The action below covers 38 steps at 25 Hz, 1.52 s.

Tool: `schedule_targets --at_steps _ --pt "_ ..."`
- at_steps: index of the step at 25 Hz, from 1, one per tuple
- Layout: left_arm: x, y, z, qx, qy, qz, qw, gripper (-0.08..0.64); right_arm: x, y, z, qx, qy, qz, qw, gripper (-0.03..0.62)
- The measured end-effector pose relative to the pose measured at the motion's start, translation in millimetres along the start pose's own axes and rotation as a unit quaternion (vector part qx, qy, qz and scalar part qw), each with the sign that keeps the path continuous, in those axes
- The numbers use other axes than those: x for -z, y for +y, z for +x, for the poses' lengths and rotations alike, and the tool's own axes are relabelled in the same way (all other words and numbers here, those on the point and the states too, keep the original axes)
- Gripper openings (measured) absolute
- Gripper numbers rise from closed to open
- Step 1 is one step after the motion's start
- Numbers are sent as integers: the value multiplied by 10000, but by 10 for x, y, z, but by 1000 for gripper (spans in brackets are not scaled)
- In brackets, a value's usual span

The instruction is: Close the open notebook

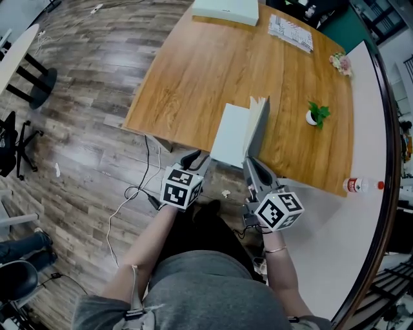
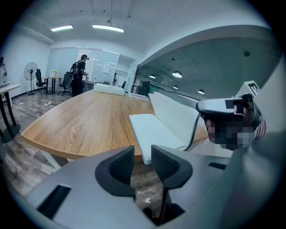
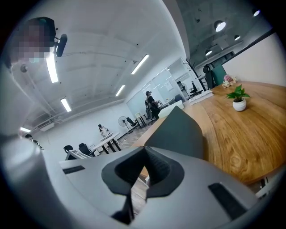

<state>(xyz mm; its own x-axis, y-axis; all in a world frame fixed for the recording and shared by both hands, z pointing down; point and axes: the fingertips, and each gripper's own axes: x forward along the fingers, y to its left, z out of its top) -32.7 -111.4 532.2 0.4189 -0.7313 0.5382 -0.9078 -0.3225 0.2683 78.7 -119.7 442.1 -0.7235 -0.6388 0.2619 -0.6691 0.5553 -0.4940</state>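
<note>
The notebook [image 1: 230,134] lies at the near edge of the wooden table [image 1: 193,71]. Its white left page is flat, and its grey right cover [image 1: 259,129] stands almost upright. My left gripper [image 1: 193,158] hangs open and empty just off the table edge, short of the flat page [image 2: 151,130]; it shows as [image 2: 143,155] in the left gripper view. My right gripper [image 1: 252,165] is shut with nothing in it, right beside the foot of the raised cover. In the right gripper view the dark cover [image 3: 179,133] rises just past the shut jaws [image 3: 144,155]. I cannot tell if they touch.
A small potted plant [image 1: 317,115] stands right of the notebook. A white box [image 1: 226,9], a printed sheet [image 1: 290,32] and flowers [image 1: 340,62] sit at the far end. A bottle [image 1: 359,185] rests on the white table [image 1: 335,251] at right. Cables [image 1: 129,200] trail on the floor.
</note>
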Motion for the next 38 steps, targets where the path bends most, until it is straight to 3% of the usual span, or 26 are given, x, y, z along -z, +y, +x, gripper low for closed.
schedule_targets --at_steps 18,38 --pt "123 220 -160 -360 -63 -366 9987 126 442 120 485 -234 930 -355 9948 11" --pt "265 467 -295 -569 -45 -661 9962 126 876 59 850 160 1937 -990 9759 17"
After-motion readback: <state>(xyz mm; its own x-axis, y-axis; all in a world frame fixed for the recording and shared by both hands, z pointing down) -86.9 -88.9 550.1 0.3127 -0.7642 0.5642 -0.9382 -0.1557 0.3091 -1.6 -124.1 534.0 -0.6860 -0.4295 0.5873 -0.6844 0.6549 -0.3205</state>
